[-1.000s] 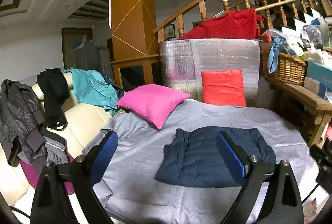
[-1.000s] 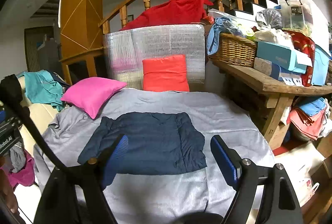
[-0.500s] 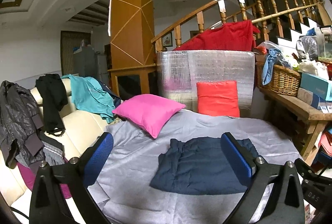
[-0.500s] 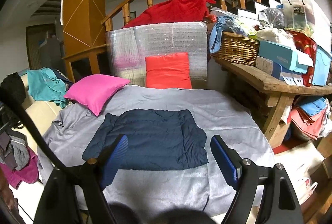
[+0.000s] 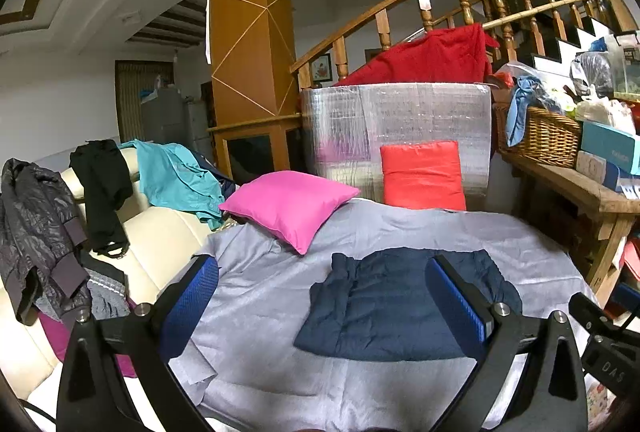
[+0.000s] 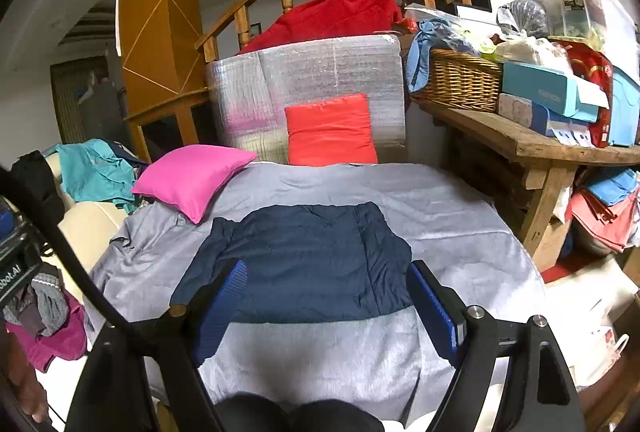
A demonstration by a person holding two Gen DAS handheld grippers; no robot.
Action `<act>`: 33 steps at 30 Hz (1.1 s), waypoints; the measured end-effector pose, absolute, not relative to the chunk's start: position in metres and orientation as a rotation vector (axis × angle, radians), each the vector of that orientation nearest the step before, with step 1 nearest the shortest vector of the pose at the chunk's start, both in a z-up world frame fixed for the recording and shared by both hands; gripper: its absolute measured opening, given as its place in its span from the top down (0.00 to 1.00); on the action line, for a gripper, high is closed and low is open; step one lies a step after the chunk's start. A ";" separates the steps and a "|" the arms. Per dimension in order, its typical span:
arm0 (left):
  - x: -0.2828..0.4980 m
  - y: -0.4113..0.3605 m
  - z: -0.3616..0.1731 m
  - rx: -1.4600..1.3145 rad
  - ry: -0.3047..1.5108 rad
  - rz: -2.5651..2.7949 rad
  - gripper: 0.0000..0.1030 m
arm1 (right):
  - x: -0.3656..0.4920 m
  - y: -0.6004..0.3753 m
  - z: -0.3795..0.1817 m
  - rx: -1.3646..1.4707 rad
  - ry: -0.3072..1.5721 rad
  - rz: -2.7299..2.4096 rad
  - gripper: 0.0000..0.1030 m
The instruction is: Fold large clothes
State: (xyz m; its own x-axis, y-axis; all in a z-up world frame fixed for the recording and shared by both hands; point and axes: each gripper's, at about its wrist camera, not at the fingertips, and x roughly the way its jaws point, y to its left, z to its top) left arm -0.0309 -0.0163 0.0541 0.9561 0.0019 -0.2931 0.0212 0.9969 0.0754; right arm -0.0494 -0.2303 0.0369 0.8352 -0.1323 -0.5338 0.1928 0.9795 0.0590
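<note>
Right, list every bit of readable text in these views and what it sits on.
"ROX" on the black label of the clear plastic storage box.
"DAS", partly cut off, on the black device at the lower right of the left view.
"obot.AI", start cut off, on the black device at the left edge.
Print on the teal cardboard box: too blurred to read.

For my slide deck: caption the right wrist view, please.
Open right gripper hovers above a folded navy garment on a grey sheet.
</note>
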 end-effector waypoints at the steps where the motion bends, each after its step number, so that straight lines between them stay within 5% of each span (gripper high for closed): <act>1: -0.033 -0.016 0.054 0.079 0.298 -0.010 0.01 | -0.053 -0.230 0.039 0.110 0.553 -0.175 0.18; 33: -0.027 0.007 0.043 0.043 0.320 0.010 0.00 | -0.054 -0.214 0.039 0.110 0.550 -0.195 0.18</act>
